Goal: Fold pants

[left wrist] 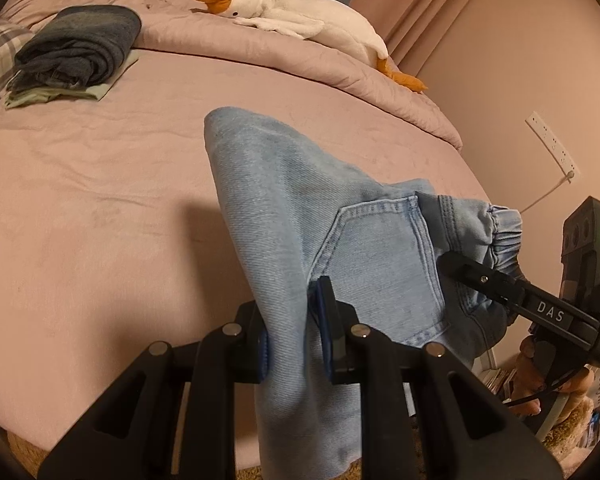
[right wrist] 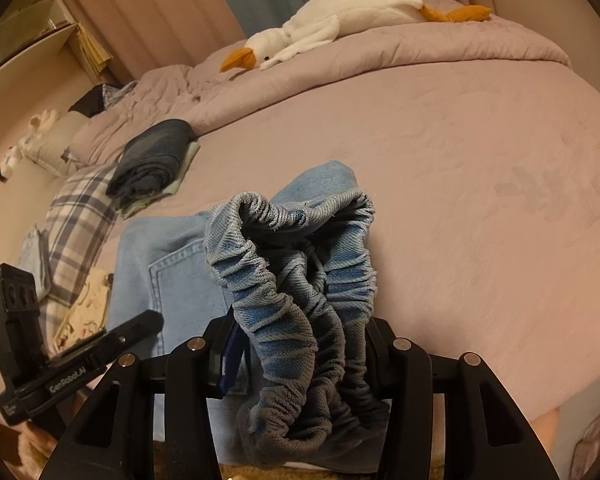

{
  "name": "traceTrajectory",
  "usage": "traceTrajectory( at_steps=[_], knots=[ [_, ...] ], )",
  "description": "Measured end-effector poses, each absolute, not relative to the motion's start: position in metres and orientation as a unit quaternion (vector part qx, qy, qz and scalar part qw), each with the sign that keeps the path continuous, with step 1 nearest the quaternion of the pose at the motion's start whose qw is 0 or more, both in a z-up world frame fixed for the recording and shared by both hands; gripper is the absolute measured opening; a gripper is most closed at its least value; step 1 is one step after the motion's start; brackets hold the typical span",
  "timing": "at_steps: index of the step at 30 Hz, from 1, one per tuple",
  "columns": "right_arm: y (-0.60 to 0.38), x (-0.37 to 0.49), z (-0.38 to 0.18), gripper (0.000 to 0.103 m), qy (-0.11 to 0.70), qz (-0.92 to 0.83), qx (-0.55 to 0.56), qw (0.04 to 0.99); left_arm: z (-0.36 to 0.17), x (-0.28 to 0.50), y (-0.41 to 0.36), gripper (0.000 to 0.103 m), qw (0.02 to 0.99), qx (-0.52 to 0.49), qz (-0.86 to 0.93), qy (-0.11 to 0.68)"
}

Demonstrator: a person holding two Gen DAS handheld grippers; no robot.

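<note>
pants [left wrist: 300, 208]: light blue denim, back pocket showing, gathered elastic waistband [right wrist: 300, 280]. held off the pink bed [left wrist: 100, 200] near its front edge. left gripper [left wrist: 296, 340] clamped on a fabric fold; right gripper [right wrist: 296, 344] clamped on the bunched waistband. bare sheet beyond; folded clothes [left wrist: 76, 52] and plush goose [left wrist: 300, 12] far back.

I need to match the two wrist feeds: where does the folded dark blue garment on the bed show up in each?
Left wrist: folded dark garment upper left, on the pink bed.
Right wrist: it sits left of centre, beside the plaid pillow.
Shared landmark: the plush goose on the duvet behind.
</note>
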State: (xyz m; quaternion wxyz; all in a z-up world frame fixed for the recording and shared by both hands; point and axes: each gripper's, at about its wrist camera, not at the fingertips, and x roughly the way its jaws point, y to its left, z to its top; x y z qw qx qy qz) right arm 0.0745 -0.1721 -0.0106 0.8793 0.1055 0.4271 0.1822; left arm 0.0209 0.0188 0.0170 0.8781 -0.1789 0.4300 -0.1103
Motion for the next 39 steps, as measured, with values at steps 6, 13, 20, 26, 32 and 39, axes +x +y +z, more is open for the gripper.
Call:
traceTrajectory(
  at_steps=[6,13,20,26,32,39],
  knots=[
    [-0.167,0.085,-0.009,0.05,0.427,0.166,0.099,0.883,0.018,0.041,0.018,0.018,0.881,-0.17,-0.109,0.428],
    [-0.16,0.106,-0.011,0.05,0.43,0.161,0.091,0.884,0.016,0.065,0.02,0.018,0.885,-0.155,-0.095,0.428],
    [-0.157,0.128,-0.016,0.05,0.434,0.153,0.087,0.884,0.006,0.093,0.024,0.018,0.886,-0.15,-0.089,0.429],
    [-0.154,0.148,-0.031,0.05,0.45,0.143,0.079,0.878,-0.01,0.112,0.021,0.018,0.881,-0.141,-0.079,0.445],
    [-0.152,0.164,-0.055,0.05,0.48,0.133,0.075,0.864,-0.036,0.127,0.021,0.018,0.865,-0.141,-0.071,0.476],
    [-0.158,0.167,-0.07,0.053,0.497,0.128,0.086,0.854,-0.053,0.128,0.026,0.028,0.856,-0.15,-0.052,0.491]
  ],
)
